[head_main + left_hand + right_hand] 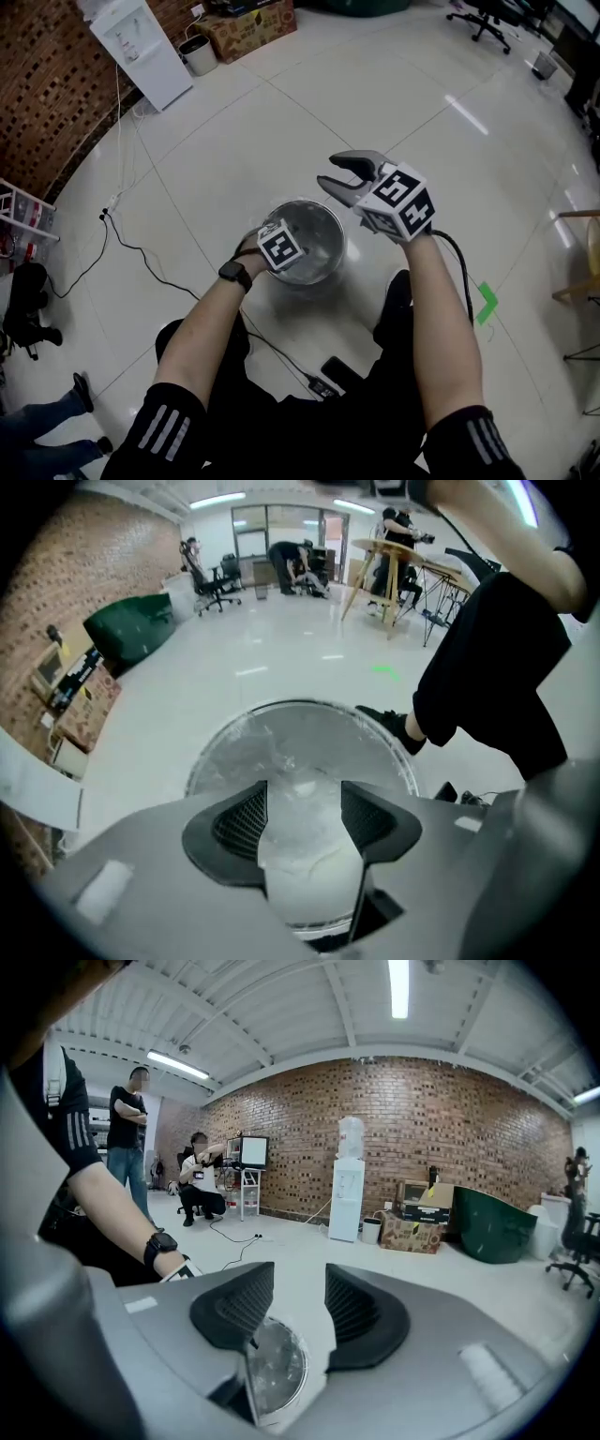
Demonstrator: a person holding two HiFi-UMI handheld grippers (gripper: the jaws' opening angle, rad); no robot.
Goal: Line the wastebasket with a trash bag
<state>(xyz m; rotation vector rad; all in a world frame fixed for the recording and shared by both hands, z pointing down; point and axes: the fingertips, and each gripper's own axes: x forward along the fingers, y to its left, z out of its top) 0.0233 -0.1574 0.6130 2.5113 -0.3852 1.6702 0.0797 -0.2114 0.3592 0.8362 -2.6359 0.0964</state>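
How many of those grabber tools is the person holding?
2: the left gripper above the bag-lined wastebasket, the right gripper raised just right of it; none looks hidden.

Head view: high over the wastebasket (pixel 305 242), facing steeply down, floor all round; left gripper view: close above it, tipped steeply down into its mouth; right gripper view: beside its rim, nearly level, facing the brick wall (pixel 422 1129); wastebasket shared by all three; brick wall and water dispenser (pixel 141 47) shared by head and right gripper views.
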